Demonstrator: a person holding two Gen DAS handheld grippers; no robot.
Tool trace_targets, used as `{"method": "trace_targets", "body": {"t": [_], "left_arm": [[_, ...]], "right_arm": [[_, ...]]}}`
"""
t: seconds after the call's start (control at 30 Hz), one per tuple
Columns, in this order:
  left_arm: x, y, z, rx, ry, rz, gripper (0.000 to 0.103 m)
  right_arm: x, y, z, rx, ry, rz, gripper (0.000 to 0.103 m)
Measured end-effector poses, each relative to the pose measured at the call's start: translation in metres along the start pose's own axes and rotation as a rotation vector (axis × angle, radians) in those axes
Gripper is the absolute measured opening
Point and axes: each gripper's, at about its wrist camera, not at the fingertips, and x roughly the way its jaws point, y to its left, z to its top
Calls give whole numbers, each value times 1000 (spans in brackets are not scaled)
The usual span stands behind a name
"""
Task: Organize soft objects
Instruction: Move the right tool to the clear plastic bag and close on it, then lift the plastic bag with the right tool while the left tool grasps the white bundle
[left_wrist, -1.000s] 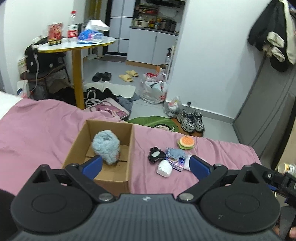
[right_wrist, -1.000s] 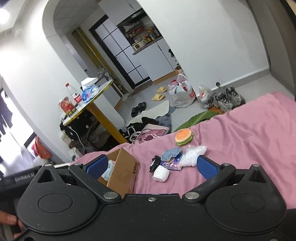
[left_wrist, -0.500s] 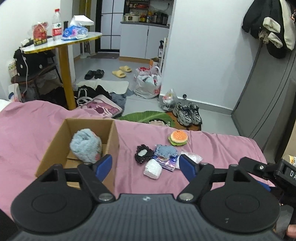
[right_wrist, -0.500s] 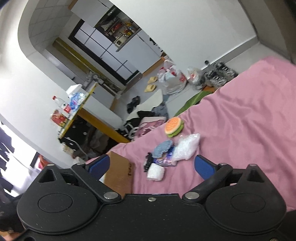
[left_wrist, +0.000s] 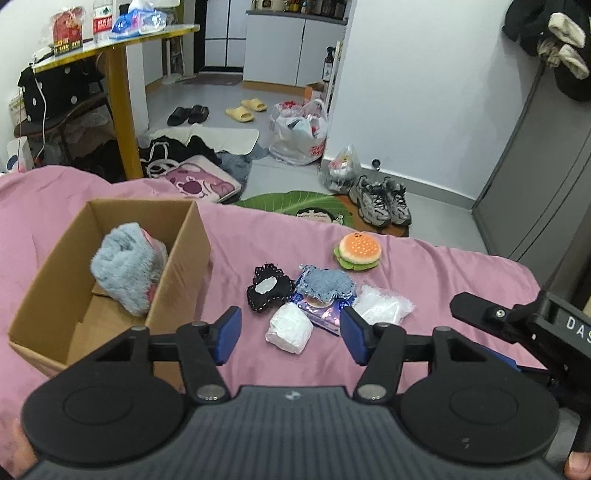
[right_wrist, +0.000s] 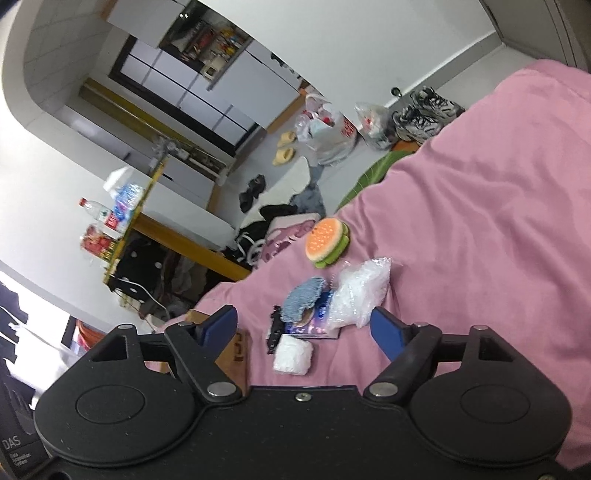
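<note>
A cardboard box (left_wrist: 184, 254) stands on the pink bed and holds a fluffy grey-blue plush (left_wrist: 125, 269). Right of it lies a small pile: a white soft bundle (left_wrist: 290, 328), a black lacy piece (left_wrist: 267, 288), a denim piece (left_wrist: 327, 282), a clear plastic bag (left_wrist: 382, 304) and a burger plush (left_wrist: 357, 251). My left gripper (left_wrist: 290, 332) is open and empty, just above the white bundle. My right gripper (right_wrist: 304, 326) is open and empty, tilted, with the white bundle (right_wrist: 293, 354) and clear bag (right_wrist: 360, 291) ahead of it; the burger plush (right_wrist: 327, 242) lies farther off.
The pink bed (left_wrist: 461, 280) ends ahead at a floor with sneakers (left_wrist: 380, 201), plastic bags (left_wrist: 299, 133), slippers and clothes. A yellow-legged table (left_wrist: 118, 96) stands at the left. A grey wardrobe (left_wrist: 546, 184) is at the right. My right gripper's body (left_wrist: 517, 325) shows at the lower right.
My left gripper has moved right, from over the box towards the pile, and its jaws have narrowed a little. My right gripper has rolled over and come closer to the pile.
</note>
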Motion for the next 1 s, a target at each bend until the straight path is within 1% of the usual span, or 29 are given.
{"method": "trace_targets", "body": {"t": [0.03,0.17,0.27,0.3,0.4,0.5,0.57,0.63,0.73,0.87,0.97,1.0], "left_arm": [[5,-1,0,-1,8,5,58],[27,-4,-1,-2,33,21,58],[45,-6,-2,3,57,43,58],[51,-7,-2,7,67,57,58],[70,-8,-2,15,94,66,58],[87,-9,-2,21,124,73,58],[96,-11,-3,28,139,70,57],[104,-12,-4,35,149,70,57],[115,-13,-7,31,169,90,58],[126,-12,-13,31,194,91,57],[127,-13,-15,45,195,109,48],[126,-13,-15,36,192,110,48]], "right_arm": [[5,0,0,-5,6,-11,77],[25,-5,2,-4,39,-43,68],[34,-16,5,40,51,-46,67],[37,-21,6,66,58,-33,67],[46,-31,7,114,90,-8,66],[54,-36,9,124,100,-3,66],[61,-40,12,138,107,6,61],[66,-44,13,156,110,8,61],[76,-46,16,149,109,-7,60],[88,-47,17,133,133,-28,55],[91,-45,16,120,142,-42,54],[91,-45,16,116,140,-46,54]]}}
